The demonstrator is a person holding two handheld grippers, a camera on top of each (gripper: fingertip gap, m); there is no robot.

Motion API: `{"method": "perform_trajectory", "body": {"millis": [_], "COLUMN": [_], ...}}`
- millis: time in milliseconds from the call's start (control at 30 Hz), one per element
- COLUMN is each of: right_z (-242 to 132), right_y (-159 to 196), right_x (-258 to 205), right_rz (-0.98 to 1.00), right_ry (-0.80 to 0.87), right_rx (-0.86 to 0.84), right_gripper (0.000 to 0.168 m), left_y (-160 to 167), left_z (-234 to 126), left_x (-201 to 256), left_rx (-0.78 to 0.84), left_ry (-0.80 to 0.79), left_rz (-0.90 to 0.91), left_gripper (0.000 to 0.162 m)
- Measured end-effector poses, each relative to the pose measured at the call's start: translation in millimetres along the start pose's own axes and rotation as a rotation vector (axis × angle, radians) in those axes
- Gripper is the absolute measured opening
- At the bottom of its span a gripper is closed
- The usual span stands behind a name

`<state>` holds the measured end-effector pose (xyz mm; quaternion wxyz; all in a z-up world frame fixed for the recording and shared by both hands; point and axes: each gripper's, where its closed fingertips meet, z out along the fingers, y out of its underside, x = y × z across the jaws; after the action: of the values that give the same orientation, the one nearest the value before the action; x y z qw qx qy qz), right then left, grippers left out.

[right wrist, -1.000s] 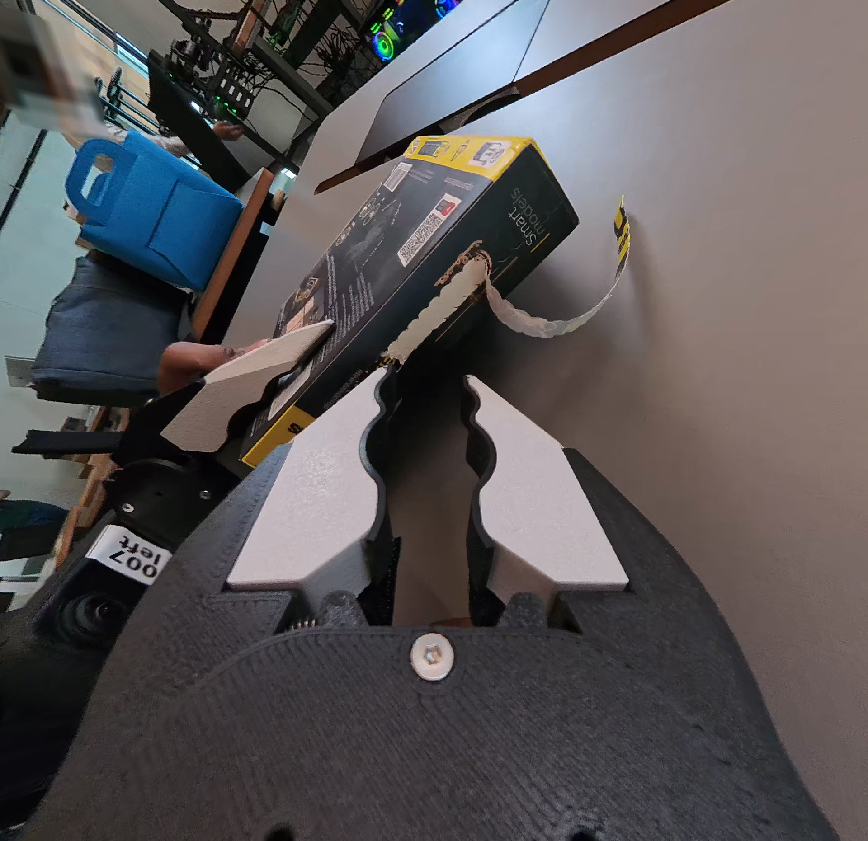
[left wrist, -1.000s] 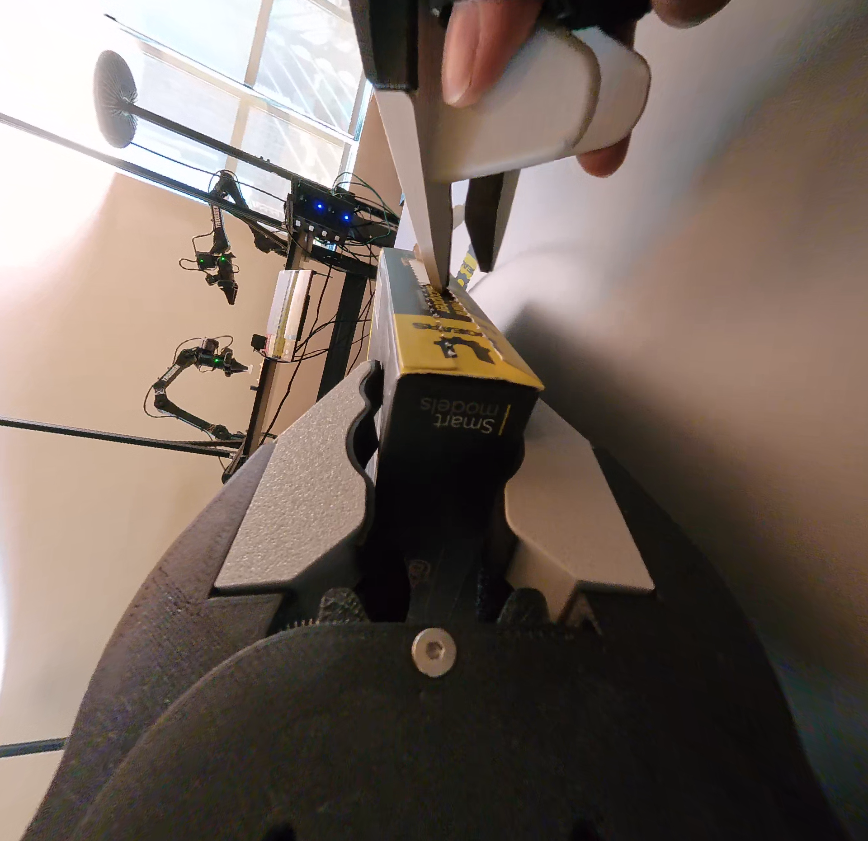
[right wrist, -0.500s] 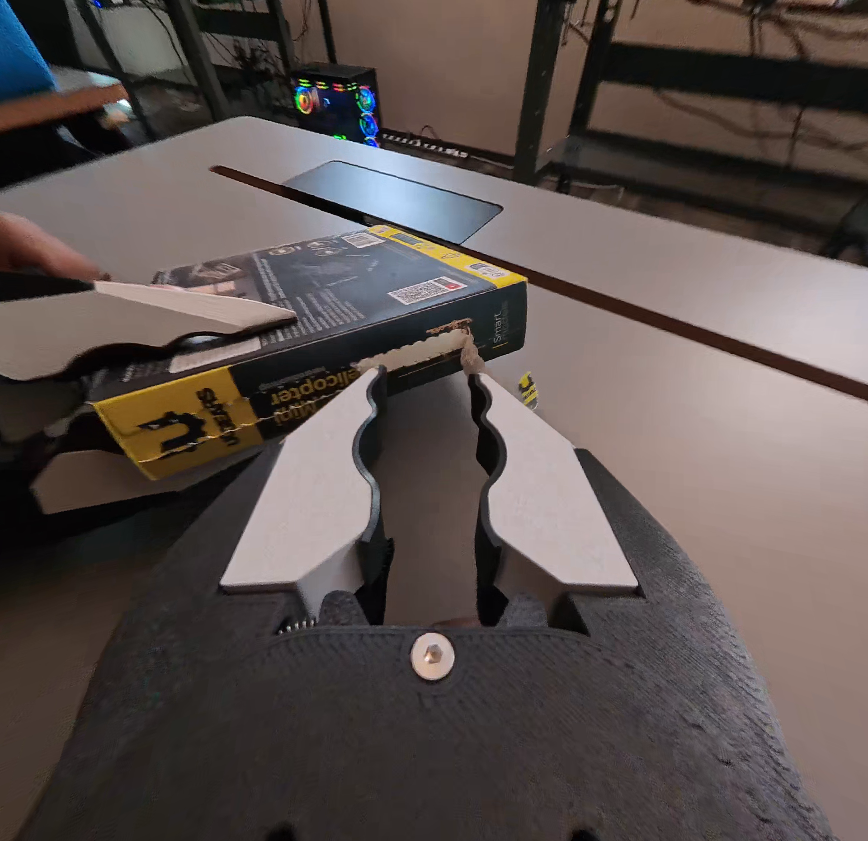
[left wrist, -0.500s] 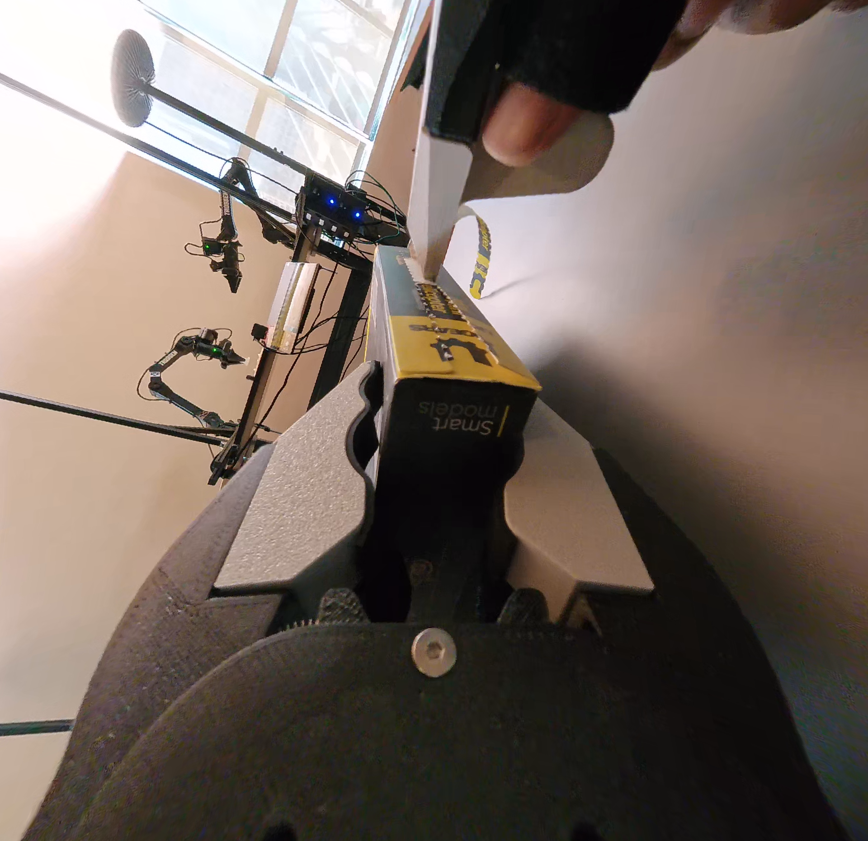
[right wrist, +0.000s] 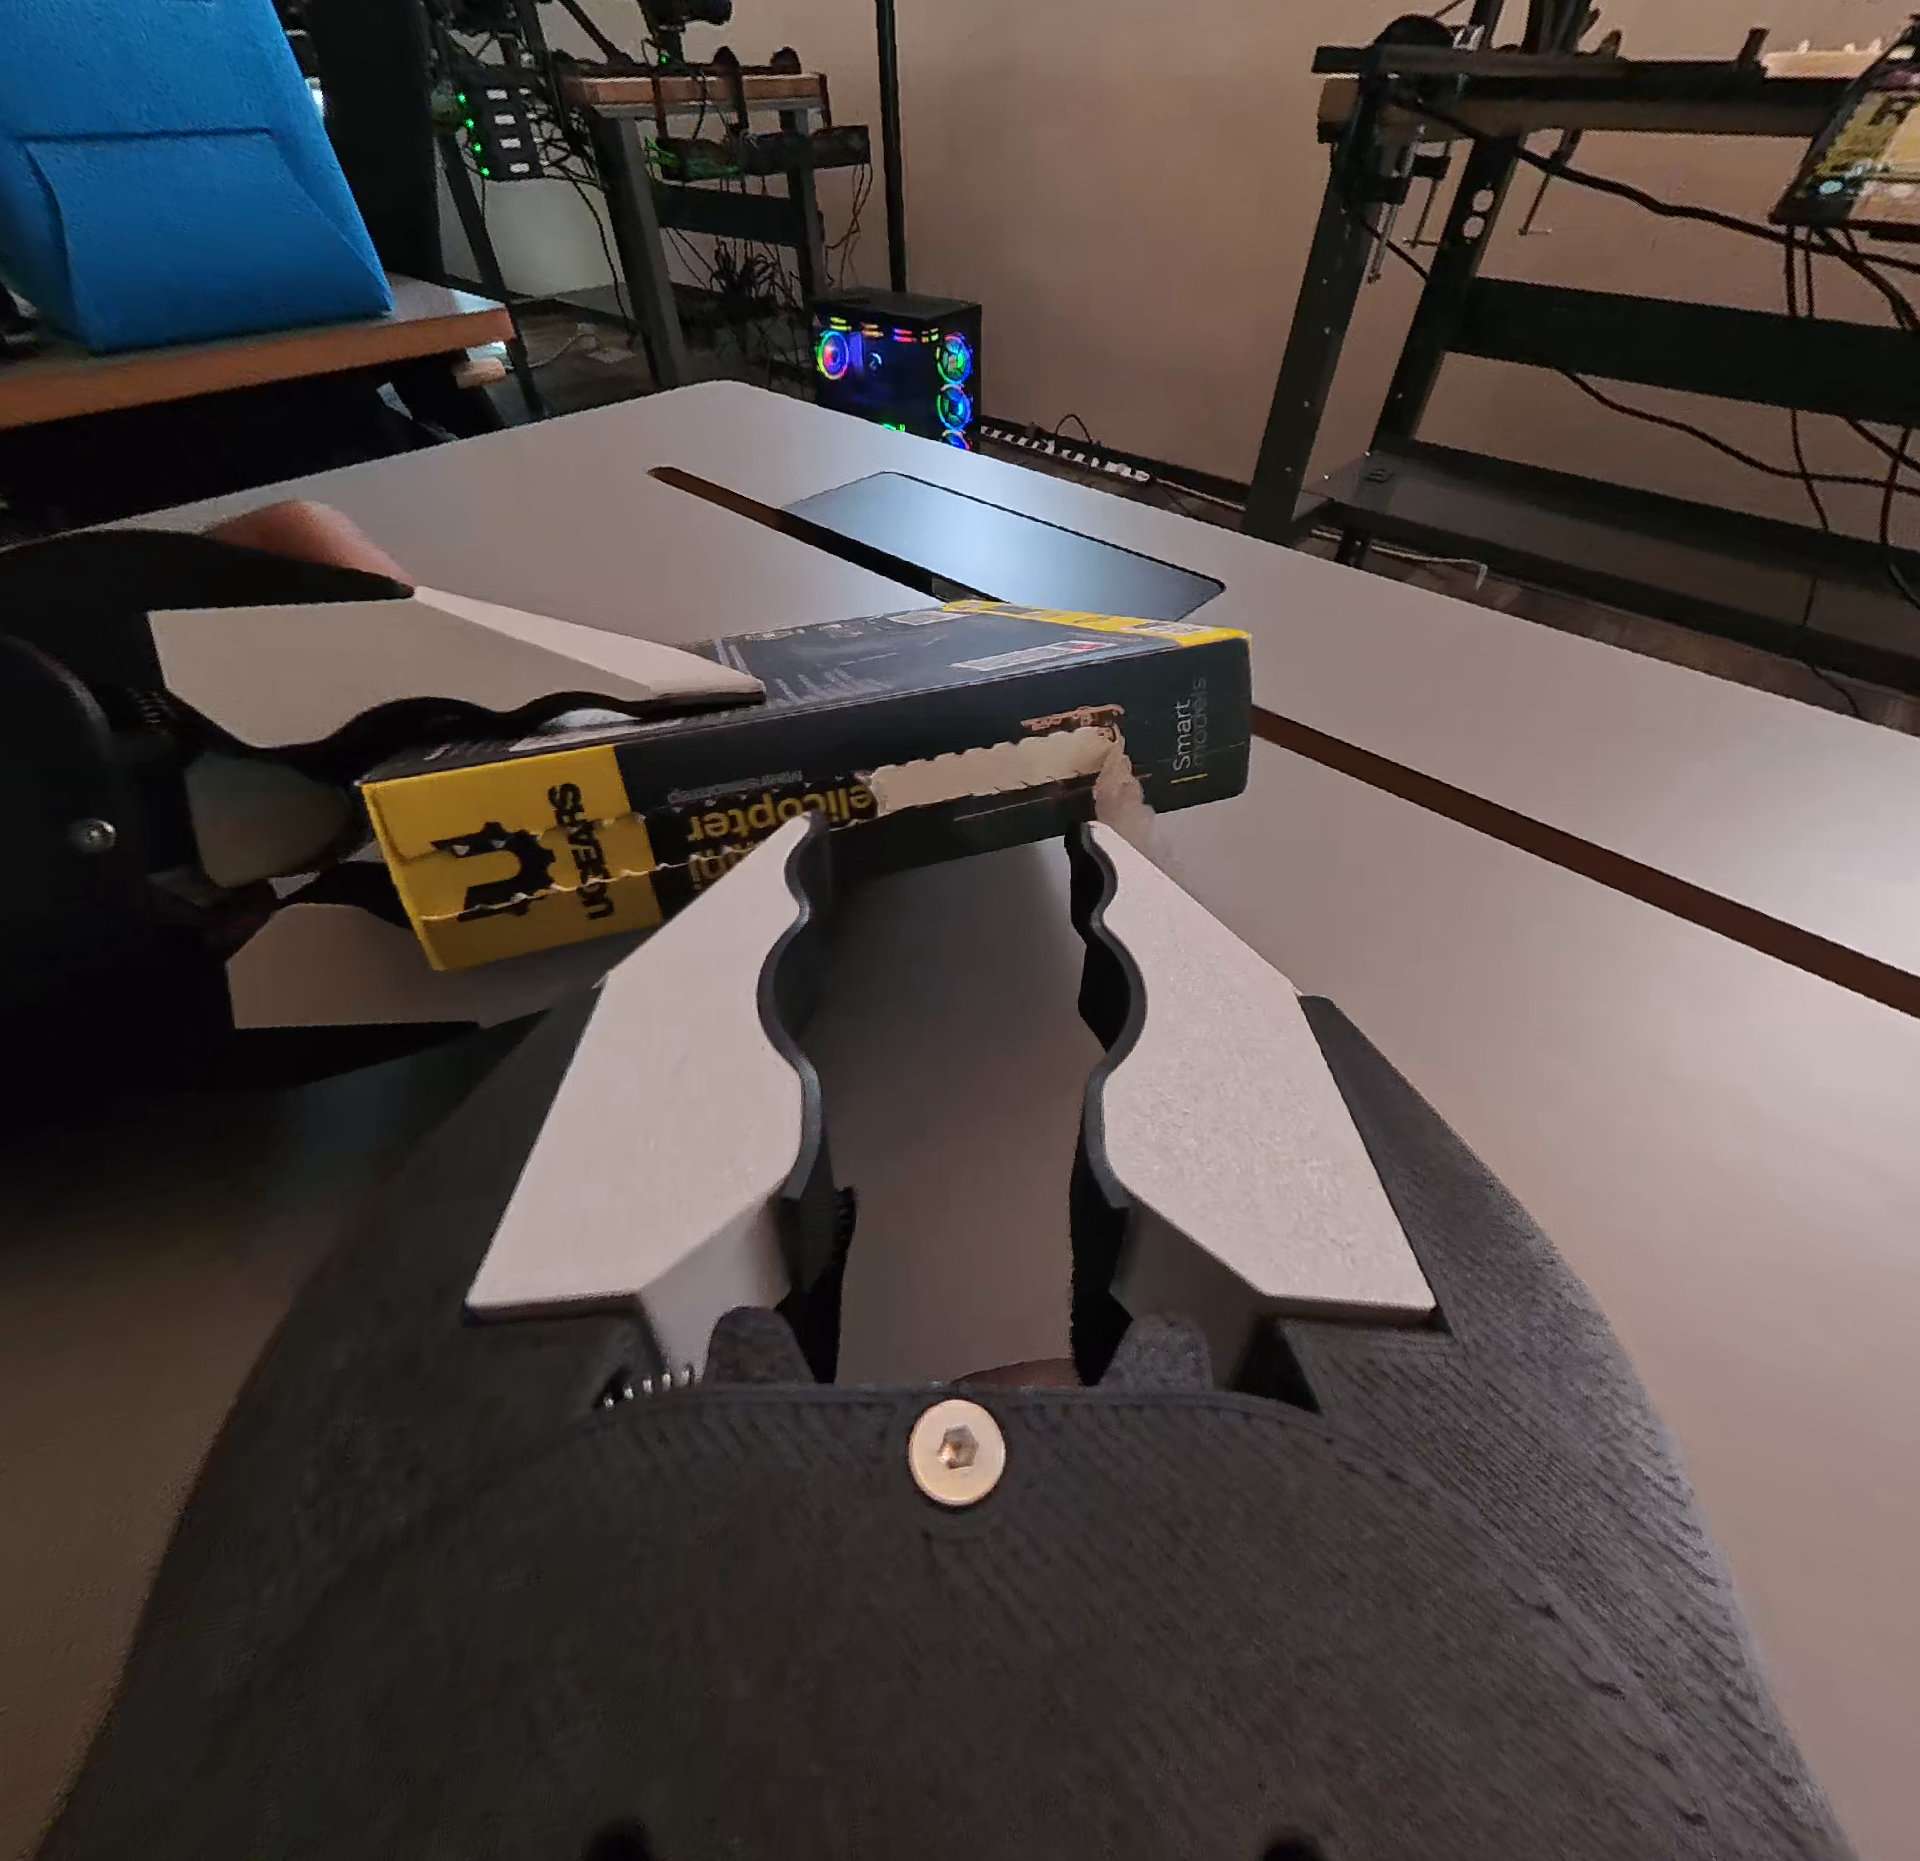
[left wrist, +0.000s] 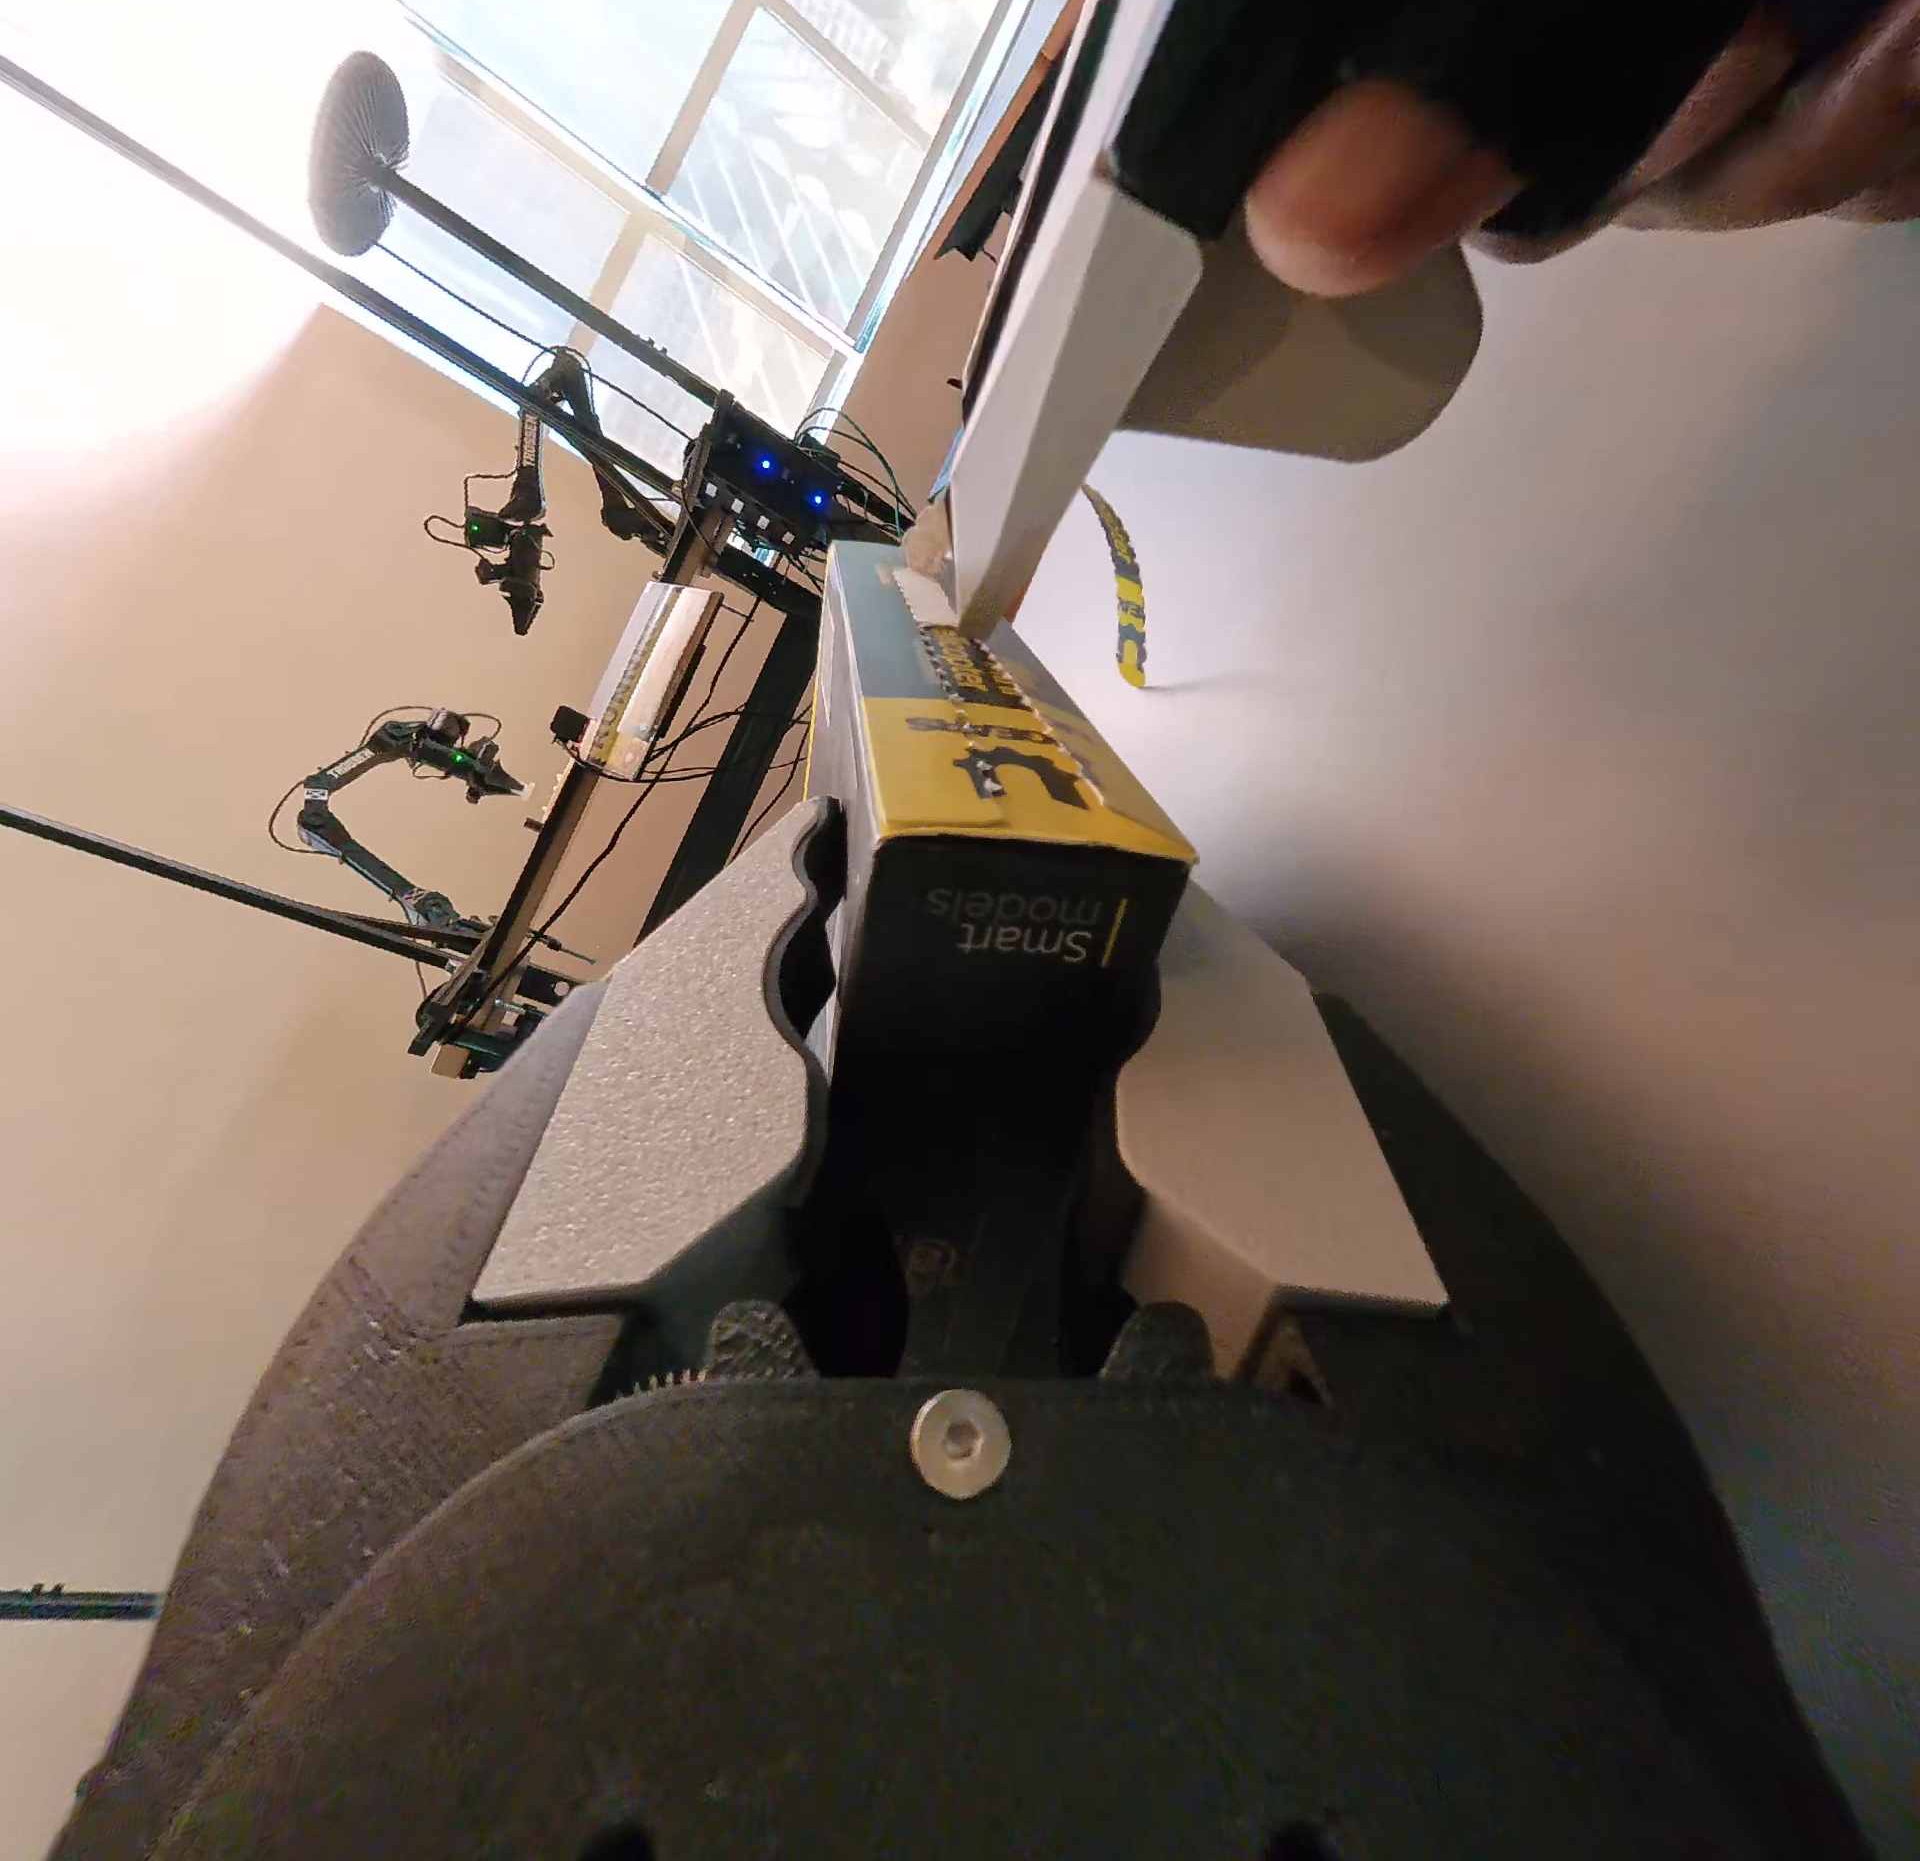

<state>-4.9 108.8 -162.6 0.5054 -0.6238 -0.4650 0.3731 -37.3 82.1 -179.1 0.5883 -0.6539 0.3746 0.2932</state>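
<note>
My left gripper (left wrist: pixel 1008 928) is shut on one end of a flat black and yellow cardboard box (left wrist: pixel 966 762) and holds it on edge, just above the grey table. The box's narrow side has a tear strip partly ripped open (right wrist: pixel 987 772). The loose yellow and black end of the strip (left wrist: pixel 1127 606) curls away beyond the box. My right gripper (right wrist: pixel 951 845) is open and empty, with its tips right at the torn side of the box (right wrist: pixel 790 731). One of its fingers (left wrist: pixel 1039 440) touches the strip's start in the left wrist view. The left gripper (right wrist: pixel 312 772) shows at the left of the right wrist view.
The grey table (right wrist: pixel 1558 1032) has a dark inset panel (right wrist: pixel 997 554) and a brown seam (right wrist: pixel 1558 845) behind the box. Beyond it stand a blue bag (right wrist: pixel 177 149) on a side desk, a lit computer tower (right wrist: pixel 899 367) and metal racks (right wrist: pixel 1507 253). The left gripper's tips are roughly 5 cm from the right gripper's.
My right gripper has turned from tilted to level and moved in close to the box's torn side. My left gripper has kept its hold on the box, nearly still.
</note>
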Motion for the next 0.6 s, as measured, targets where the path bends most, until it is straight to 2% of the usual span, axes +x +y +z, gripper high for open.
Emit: {"method": "perform_trajectory", "body": {"millis": [233,600], "right_z": [1.3,-0.2], "right_y": [-2.0,-9.7], "right_x": [2.0,3.1], "right_rz": [-0.040,-0.287], "right_ry": [0.032,0.094], "right_rx": [0.032,0.064], "right_gripper": [0.047,0.048], "left_y": [-0.6,-2.9], "left_z": [0.3,0.8], "left_x": [0.3,5.0], "left_rx": [0.002,0.000], "left_ry": [0.002,0.017], "left_rz": [-0.001,0.031], "left_gripper": [0.048,0.047]}}
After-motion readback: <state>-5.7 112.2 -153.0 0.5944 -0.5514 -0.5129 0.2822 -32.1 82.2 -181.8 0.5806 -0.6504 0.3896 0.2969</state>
